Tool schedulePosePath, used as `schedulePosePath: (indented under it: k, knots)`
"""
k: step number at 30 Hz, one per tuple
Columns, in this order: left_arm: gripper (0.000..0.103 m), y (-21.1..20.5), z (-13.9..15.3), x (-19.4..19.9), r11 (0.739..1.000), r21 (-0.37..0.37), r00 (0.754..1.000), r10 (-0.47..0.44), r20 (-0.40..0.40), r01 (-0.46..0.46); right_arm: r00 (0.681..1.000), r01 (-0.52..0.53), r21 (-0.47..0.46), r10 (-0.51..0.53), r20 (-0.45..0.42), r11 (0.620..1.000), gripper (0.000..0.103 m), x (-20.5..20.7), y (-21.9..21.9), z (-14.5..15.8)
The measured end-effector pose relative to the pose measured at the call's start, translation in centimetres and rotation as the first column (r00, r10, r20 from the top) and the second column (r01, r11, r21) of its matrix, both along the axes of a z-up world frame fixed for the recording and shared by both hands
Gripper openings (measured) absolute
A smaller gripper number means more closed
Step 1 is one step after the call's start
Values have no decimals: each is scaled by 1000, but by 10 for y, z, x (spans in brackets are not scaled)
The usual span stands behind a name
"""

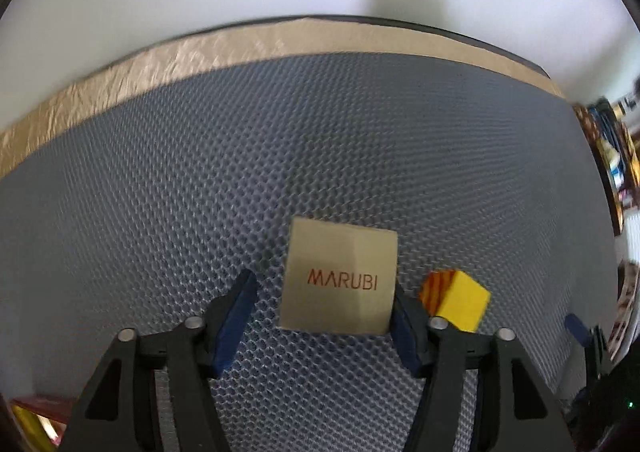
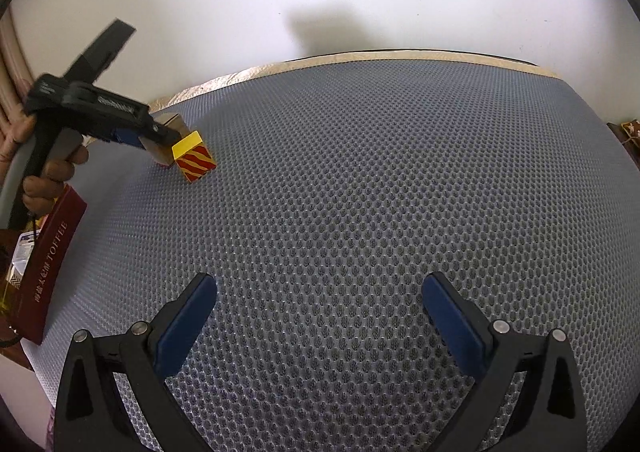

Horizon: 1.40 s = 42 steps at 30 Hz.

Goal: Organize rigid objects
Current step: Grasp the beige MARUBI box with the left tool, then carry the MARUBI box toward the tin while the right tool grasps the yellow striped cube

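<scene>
A beige cardboard box [image 1: 340, 280] printed MARUBI lies on the grey mesh mat [image 1: 280, 139]. It sits between the blue pads of my left gripper [image 1: 324, 284]. The right pad touches the box's side, while a strip of mat shows between the left pad and the box, so the gripper is open. A yellow block [image 1: 460, 302] with red-and-yellow stripes rests just outside the right finger. From the right wrist view, a hand holds the left gripper [image 2: 160, 135] over the box [image 2: 174, 123], with the striped block [image 2: 195, 161] beside it. My right gripper [image 2: 318, 280] hangs open over bare mat.
A dark red box marked TOFFEE [image 2: 52, 252] leans at the mat's left edge beside other packets. A crinkled beige strip [image 1: 160, 63] borders the mat's far side, below a white wall. Cluttered items [image 1: 612, 155] stand beyond the right edge.
</scene>
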<state>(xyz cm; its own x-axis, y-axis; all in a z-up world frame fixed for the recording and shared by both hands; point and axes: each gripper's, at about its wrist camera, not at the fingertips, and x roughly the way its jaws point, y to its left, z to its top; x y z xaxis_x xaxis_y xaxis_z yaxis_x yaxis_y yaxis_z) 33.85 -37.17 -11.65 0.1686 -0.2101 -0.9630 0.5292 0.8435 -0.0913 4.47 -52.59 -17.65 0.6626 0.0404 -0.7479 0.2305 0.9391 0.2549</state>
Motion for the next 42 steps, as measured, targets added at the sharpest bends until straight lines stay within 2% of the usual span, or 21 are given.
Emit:
schedulePosePath:
  k: [5,7,12,14,19,22,27,29,34,36,40,41,42]
  knots:
    - [47,26,10,-21,991,-80,993,111,34,-108,1000,2,1,-2,-2,1000,103,-1,1,0]
    - [47,44,22,-46,983,-102,984,163,74,-155,1000,3,0,-3,-2,1000,103,-2,1,1]
    - [48,87,40,-130,966,-188,978,195,77,-178,1000,-26,8,26,15,1000,101,-2,5,4]
    - [48,98,41,-153,964,-196,976,201,88,-181,993,-115,10,114,41,993,98,3,15,12]
    - [48,115,39,-202,966,-177,972,210,110,-189,950,-292,-109,301,80,950,94,39,51,37]
    - [48,122,37,-217,962,-179,969,227,101,-207,937,-320,-124,333,102,939,90,64,60,41]
    - [48,140,36,-243,957,-184,965,244,100,-224,942,-312,-96,321,96,945,88,104,66,32]
    - [48,143,38,-246,958,-178,963,246,107,-225,944,-310,-114,320,85,944,88,116,70,27]
    - [48,151,48,-252,958,-178,961,247,125,-223,942,-322,-109,329,61,941,73,139,76,19]
    - [48,152,51,-253,959,-183,962,243,122,-219,943,-324,-111,330,44,940,58,148,76,17]
    - [48,154,53,-260,961,-180,964,235,124,-211,942,-332,-92,335,18,939,53,160,76,12]
    - [48,154,54,-262,960,-181,963,237,127,-212,938,-343,-86,345,12,935,48,163,77,11]
    - [48,150,56,-260,960,-184,963,238,129,-213,934,-355,-87,357,10,931,38,163,79,10]
